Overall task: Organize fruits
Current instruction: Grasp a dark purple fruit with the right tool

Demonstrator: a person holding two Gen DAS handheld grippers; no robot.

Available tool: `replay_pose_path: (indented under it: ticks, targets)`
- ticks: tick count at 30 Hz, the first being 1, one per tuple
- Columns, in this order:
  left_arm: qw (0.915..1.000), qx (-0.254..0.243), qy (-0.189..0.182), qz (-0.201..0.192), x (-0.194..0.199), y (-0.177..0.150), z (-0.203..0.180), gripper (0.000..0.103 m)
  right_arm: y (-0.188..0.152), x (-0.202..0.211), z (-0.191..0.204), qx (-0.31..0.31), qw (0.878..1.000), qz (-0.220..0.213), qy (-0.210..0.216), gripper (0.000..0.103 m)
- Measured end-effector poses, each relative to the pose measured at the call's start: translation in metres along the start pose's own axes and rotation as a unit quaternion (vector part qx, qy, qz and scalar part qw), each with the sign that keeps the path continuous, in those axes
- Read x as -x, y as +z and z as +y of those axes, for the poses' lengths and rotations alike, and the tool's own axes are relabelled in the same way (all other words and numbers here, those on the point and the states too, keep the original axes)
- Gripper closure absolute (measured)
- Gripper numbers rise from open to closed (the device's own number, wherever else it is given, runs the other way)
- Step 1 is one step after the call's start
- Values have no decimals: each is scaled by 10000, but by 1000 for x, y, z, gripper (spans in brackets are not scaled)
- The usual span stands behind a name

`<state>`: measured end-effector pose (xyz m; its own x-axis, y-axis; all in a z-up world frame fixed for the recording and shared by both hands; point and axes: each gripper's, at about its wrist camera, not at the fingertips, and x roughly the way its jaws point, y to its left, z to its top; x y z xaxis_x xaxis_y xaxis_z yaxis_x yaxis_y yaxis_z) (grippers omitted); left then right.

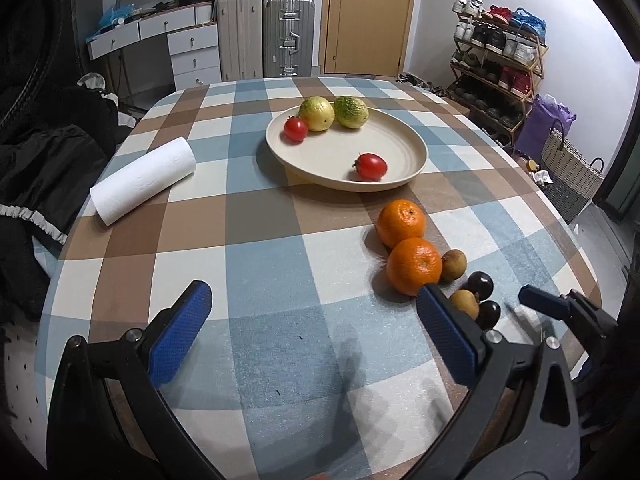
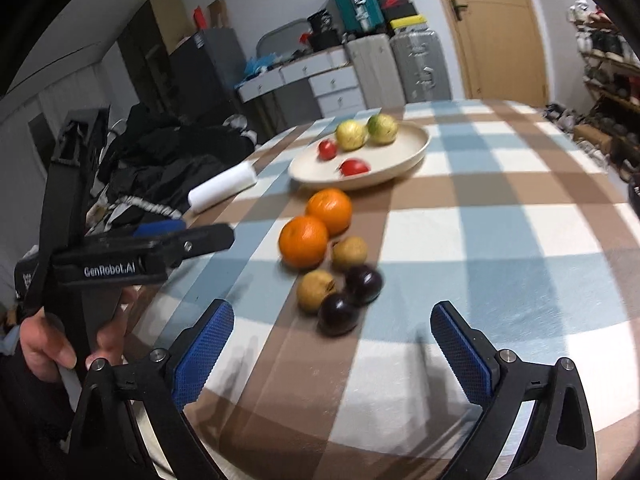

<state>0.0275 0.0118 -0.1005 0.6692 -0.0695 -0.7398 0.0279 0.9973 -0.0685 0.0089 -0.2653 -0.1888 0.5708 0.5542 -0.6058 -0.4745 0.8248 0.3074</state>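
Two black grippers with blue ribbed pads, left (image 1: 314, 330) and right (image 2: 332, 344), both spread wide and empty, poised to pick | white paper roll (image 1: 142, 180) lies aside | round cream plate (image 1: 416, 148) collects two red tomatoes and two yellow-green fruits | glossy orange mandarins (image 1: 414, 266), brown and dark purple fruits (image 2: 338, 314) cluster touching on checked tablecloth (image 1: 260, 280), near right gripper, unsorted.
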Motion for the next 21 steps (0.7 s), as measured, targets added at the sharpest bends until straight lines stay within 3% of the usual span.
replay_pose_path:
  ticks: [2,6,10,14,15,18,21]
  targets:
    - [10000,47,9,33,-2,0,3,1,-1,-5,1,22,10000,43,7,8]
    - [10000,50,16,74,-5,0,4,1,-2,-14,1,13,9998,202,-53,28]
    - [10000,-10,31,72,-6,0,1,1,-2,-15,2,86,9998,186,-41,41]
    - [10000,-77,12,59,-6,0,-3,1,-4,-15,2,157,9996,192,-138,59]
    - [9999,-91,-4,65,-6,1,-4,1,-4,-16,1,163,9996,209,-129,69]
    - [9999,-113,-18,76,-5,0,-6,1,-3,-17,-2,118,9996,220,-141,77]
    - [9999,-113,-16,91,-5,-1,-6,1,-3,-16,-5,60,9997,195,-138,77]
